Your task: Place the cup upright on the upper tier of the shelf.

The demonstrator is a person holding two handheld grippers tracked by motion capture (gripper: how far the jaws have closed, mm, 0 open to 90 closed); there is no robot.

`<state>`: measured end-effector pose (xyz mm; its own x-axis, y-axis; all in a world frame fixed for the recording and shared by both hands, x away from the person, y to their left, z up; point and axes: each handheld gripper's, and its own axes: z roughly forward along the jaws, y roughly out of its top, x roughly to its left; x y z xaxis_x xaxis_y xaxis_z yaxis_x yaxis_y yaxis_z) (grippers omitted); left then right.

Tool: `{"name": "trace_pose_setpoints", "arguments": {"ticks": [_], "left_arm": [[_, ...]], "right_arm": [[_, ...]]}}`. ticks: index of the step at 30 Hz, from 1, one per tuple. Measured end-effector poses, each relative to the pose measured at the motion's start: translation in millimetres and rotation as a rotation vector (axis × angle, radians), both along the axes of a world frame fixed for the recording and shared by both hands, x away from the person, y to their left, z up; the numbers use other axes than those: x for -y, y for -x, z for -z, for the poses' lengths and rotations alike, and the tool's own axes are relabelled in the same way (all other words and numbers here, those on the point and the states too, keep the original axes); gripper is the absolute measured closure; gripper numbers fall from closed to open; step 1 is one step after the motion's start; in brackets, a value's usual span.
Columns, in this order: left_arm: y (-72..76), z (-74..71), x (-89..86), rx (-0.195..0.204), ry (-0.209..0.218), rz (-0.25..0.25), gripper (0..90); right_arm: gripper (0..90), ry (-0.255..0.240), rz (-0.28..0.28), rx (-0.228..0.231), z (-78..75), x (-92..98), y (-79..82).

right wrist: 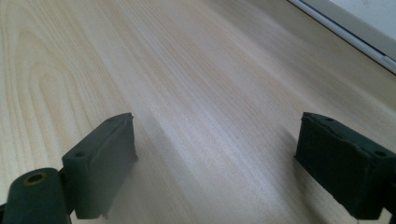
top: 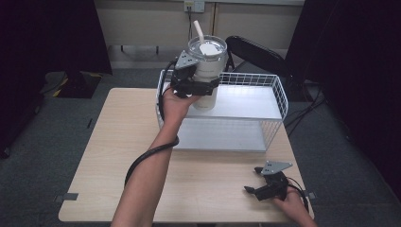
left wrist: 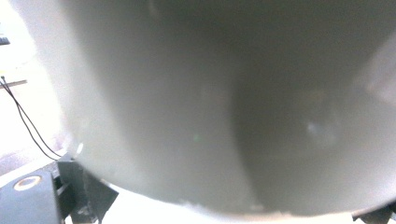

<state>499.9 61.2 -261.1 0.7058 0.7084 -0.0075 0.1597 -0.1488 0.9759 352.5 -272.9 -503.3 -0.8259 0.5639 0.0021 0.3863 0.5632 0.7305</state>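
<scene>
A tall white tumbler (top: 206, 71) with a clear lid and a white straw stands at the left end of the upper shelf of a white wire rack (top: 279, 92). My left gripper (top: 201, 86) is shut on the tumbler's body, about halfway up. The left gripper view is taken up by the tumbler's pale wall (left wrist: 224, 102), seen very close and blurred. My right gripper (top: 253, 180) lies low on the wooden table (top: 118, 142) near the front right corner, jaws wide open with only bare wood between them (right wrist: 215, 154).
The rack's lower shelf (top: 222, 135) sits on the table's far right part. A black chair (top: 257, 52) stands behind the rack. Grey carpet surrounds the table. A black cable (left wrist: 28, 126) trails over the floor.
</scene>
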Motion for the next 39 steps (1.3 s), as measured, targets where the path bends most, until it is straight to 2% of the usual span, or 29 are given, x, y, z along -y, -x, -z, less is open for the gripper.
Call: {"name": "trace_pose_setpoints", "arguments": {"ticks": [5,7,8,12,17,25,32,34,36,39], "left_arm": [[0.3,-0.1,0.0,-0.003,-0.001,-0.002,8.9],[0.3,-0.2,-0.6,-0.001,-0.017,-0.001,8.5],[0.6,0.2,-0.2,0.0,-0.005,-0.003,8.5],[1.5,0.8,-1.6,-0.003,-0.003,-0.004,8.5],[3.5,-0.4,-1.6,-0.008,-0.017,-0.017,8.6],[5.8,1.5,-2.8,-0.01,0.001,-0.021,8.7],[7.9,3.4,-6.6,-0.011,-0.013,-0.012,8.9],[8.5,5.9,-8.6,-0.026,0.001,-0.004,8.8],[10.0,8.7,-11.5,-0.029,-0.014,0.002,8.4],[12.0,11.0,-14.8,-0.035,-0.012,0.006,8.9]], "right_arm": [[11.5,0.0,0.0,0.0,0.0,0.0,0.0],[11.5,0.0,0.0,0.0,0.0,0.0,0.0],[11.5,0.0,0.0,0.0,0.0,0.0,0.0],[11.5,0.0,0.0,0.0,0.0,0.0,0.0],[11.5,0.0,0.0,0.0,0.0,0.0,0.0],[11.4,0.0,0.0,0.0,0.0,0.0,0.0],[11.5,0.0,0.0,0.0,0.0,0.0,0.1],[11.5,0.0,0.0,0.0,0.0,0.0,0.0],[11.5,0.0,0.0,0.0,0.0,0.0,0.0],[11.5,0.0,0.0,0.0,0.0,0.0,0.0]]}}
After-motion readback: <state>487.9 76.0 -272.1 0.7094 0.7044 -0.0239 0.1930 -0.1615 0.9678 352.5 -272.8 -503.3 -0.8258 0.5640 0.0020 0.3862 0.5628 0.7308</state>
